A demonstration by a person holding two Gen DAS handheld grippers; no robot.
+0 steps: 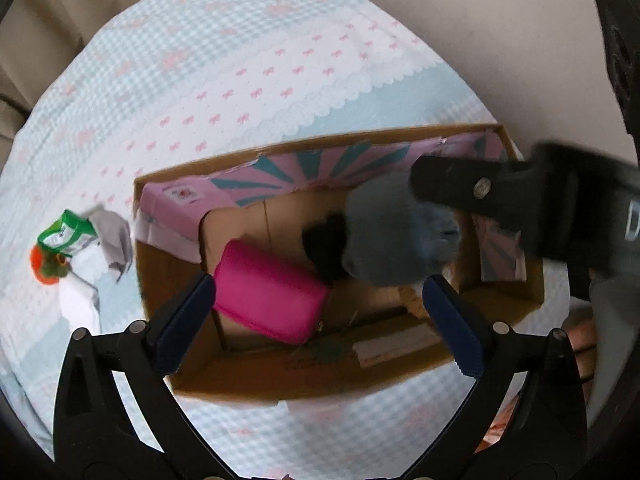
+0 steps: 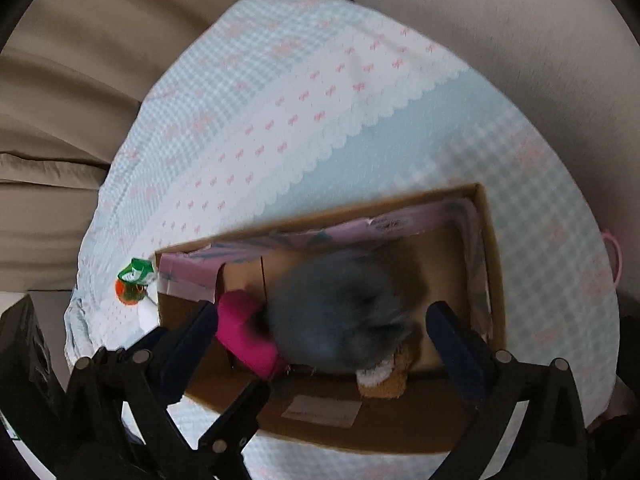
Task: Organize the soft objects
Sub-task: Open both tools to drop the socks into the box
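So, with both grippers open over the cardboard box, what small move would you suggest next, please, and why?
Probably lift the left gripper clear and swing it toward the green-and-orange toy on the cloth. The pink pouch and grey plush already lie in the cardboard box, and neither gripper holds anything.

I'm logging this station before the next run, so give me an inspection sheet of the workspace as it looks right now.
Surface: checked pale-blue cloth with pink bows covers the table.
Job's things: open cardboard box holds a pink pouch, a blurred grey plush and a brown-and-white soft item. Whether the plush has landed or is in the air, cannot tell.
Clutter: green-and-orange toy and a white-grey cloth lie left of the box, outside it.
Grippers: left tongs open above the box, nothing between them; right tongs open, grey plush between them, pads not pressing.
Cables: nothing seen.
Surroundings: beige sofa cushions behind the table.
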